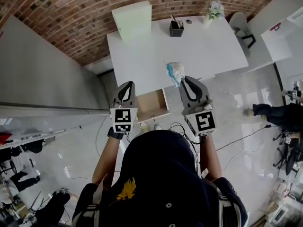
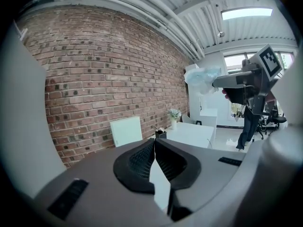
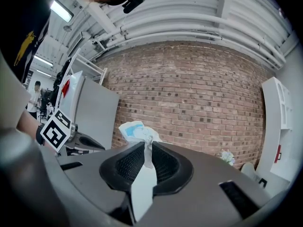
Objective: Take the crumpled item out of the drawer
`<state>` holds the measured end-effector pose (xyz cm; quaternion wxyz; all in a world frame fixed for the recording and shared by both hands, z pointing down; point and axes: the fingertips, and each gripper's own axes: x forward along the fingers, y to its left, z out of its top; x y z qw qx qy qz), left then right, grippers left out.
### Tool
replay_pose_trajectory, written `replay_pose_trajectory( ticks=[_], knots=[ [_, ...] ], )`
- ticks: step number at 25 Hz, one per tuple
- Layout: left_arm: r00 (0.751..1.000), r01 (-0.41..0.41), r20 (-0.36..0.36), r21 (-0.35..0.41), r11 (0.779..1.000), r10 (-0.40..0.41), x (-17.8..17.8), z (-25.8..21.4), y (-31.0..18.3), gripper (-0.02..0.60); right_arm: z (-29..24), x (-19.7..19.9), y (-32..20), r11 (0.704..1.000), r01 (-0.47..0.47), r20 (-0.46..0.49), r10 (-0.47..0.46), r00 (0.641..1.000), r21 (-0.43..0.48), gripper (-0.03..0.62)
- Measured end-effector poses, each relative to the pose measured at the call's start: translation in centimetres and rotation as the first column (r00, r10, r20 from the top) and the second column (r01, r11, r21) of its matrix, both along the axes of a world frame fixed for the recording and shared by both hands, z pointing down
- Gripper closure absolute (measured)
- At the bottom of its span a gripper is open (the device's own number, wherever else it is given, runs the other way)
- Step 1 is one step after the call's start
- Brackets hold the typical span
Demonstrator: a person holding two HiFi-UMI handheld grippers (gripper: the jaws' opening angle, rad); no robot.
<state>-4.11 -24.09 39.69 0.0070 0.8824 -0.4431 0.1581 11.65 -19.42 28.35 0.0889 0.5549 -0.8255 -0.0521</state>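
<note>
Lift-out looks done: right gripper (image 1: 182,79) fingers pinch the crumpled item (image 1: 174,71) above the drawer (image 1: 152,106); left gripper (image 1: 128,84) fingers pressed together. Next, probably the surface.

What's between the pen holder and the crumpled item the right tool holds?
Head view: only bare white tabletop between the pen holder and the crumpled item.

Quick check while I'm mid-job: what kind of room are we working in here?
Most likely an office or lab workspace. A white desk with an open drawer stands by a brick wall, a pen holder sits on it, and an office chair stands beside it.
</note>
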Motion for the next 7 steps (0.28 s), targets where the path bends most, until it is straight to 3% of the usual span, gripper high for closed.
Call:
replay_pose_trajectory(
  ticks=[7],
  knots=[
    [1.0,0.019,0.004,-0.005,1.0,-0.019,-0.66,0.49,-0.1,0.563,-1.03,-0.61,0.21,0.999,0.021,0.036,-0.022,0.999,0.044,0.52]
  ],
)
